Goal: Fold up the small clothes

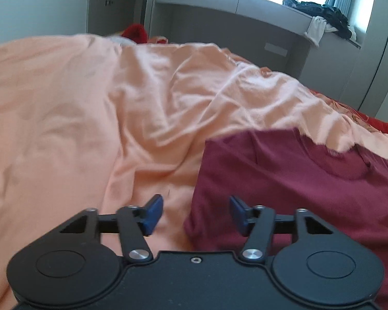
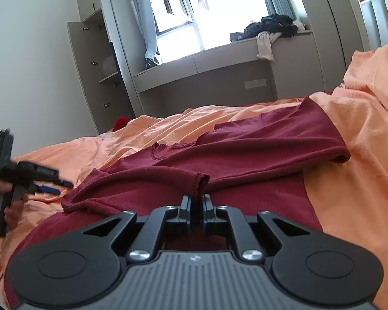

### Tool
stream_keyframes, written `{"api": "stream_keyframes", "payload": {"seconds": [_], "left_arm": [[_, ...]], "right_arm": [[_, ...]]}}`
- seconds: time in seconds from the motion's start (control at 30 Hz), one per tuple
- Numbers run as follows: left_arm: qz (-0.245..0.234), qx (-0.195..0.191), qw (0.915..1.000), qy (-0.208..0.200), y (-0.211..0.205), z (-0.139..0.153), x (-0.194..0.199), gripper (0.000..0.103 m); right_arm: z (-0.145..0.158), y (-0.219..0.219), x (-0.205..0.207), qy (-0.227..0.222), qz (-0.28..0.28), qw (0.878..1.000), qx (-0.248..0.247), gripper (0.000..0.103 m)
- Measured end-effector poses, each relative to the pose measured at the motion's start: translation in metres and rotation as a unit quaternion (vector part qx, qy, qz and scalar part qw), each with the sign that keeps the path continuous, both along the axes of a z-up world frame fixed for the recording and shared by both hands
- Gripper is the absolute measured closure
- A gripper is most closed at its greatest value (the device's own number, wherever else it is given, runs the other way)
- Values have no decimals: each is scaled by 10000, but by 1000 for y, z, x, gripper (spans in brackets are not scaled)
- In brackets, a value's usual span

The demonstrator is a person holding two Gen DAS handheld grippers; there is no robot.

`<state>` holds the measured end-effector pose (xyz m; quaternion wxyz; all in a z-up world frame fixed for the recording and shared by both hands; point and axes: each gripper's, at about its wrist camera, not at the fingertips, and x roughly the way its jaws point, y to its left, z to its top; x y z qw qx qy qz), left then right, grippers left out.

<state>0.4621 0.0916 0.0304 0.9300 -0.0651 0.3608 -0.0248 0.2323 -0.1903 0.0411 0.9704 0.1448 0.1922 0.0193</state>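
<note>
My left gripper (image 1: pixel 195 213), tilted downward, gapes empty over the creased peach sheet (image 1: pixel 95 118); my right gripper (image 2: pixel 198 208) pinches the maroon shirt (image 2: pixel 258 142) hem.

maroon shirt (image 2: pixel 258 139) on orange bedsheet (image 1: pixel 90 118)

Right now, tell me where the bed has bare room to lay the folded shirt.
Free: the wide orange sheet left of the maroon shirt, and the strip right of its sleeve. Crowded: the near middle, where the shirt is spread, the right gripper at a fold and the left gripper at its edge.
</note>
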Motion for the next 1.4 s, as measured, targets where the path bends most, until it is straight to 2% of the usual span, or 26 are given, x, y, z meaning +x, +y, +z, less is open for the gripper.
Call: {"api": "stream_keyframes", "payload": {"seconds": [0.03,0.1,0.27,0.37,0.43,0.5,0.6,0.63,0.7,0.8,0.87,0.93,1.0,1.1,1.17,1.2,1.33,1.4], "left_arm": [[31,65,10000,-22,-3,0,7,39],[108,216,9997,10,-10,-4,25,39],[420,449,9975,357,-16,-29,60,38],[516,392,9963,568,-14,-44,71,34],[629,239,9961,578,-10,-43,71,35],[655,121,9963,536,-8,-38,64,35],[551,-16,9976,419,-4,-25,43,31],[519,-33,9980,358,-3,-20,34,27],[481,-22,9985,252,-2,-12,12,25],[379,3,9993,-25,-4,3,-29,19],[309,90,9989,-347,-8,14,-62,7],[246,259,9969,-704,-15,25,-96,1],[108,436,9946,-938,-25,33,-126,1],[-192,485,9928,-1075,-37,41,-164,1],[-346,484,9917,-1143,-44,40,-190,1],[-440,532,9909,-1159,-47,39,-202,1],[-641,833,9881,-1125,-62,24,-243,1],[-689,970,9863,-1147,-68,17,-258,0]], "right_arm": [[0,1,-1,-12,-2,10000,-67,84],[2,3,-5,-61,21,9998,-202,69],[5,3,-17,-142,25,9984,-549,51],[6,-1,-25,-124,-16,9982,-587,42],[6,-5,-33,-118,-49,9980,-621,33],[7,-9,-41,-137,-47,9976,-677,19],[7,-13,-54,-124,-31,9964,-842,10],[6,-14,-59,-122,-42,9959,-899,9],[6,-17,-70,-116,-92,9952,-968,0],[4,-20,-82,-23,-111,9943,-1059,0],[4,-22,-91,39,-132,9928,-1191,0],[4,-22,-100,124,-114,9907,-1349,0],[4,-22,-108,297,-23,9875,-1548,0],[2,-17,-125,508,127,9775,-2043,0],[-1,-9,-137,648,265,9646,-2544,0],[-3,-5,-142,701,348,9569,-2798,0],[-22,21,-157,1121,839,9107,-3887,0],[-36,29,-156,1469,911,8953,-4105,0]]}}
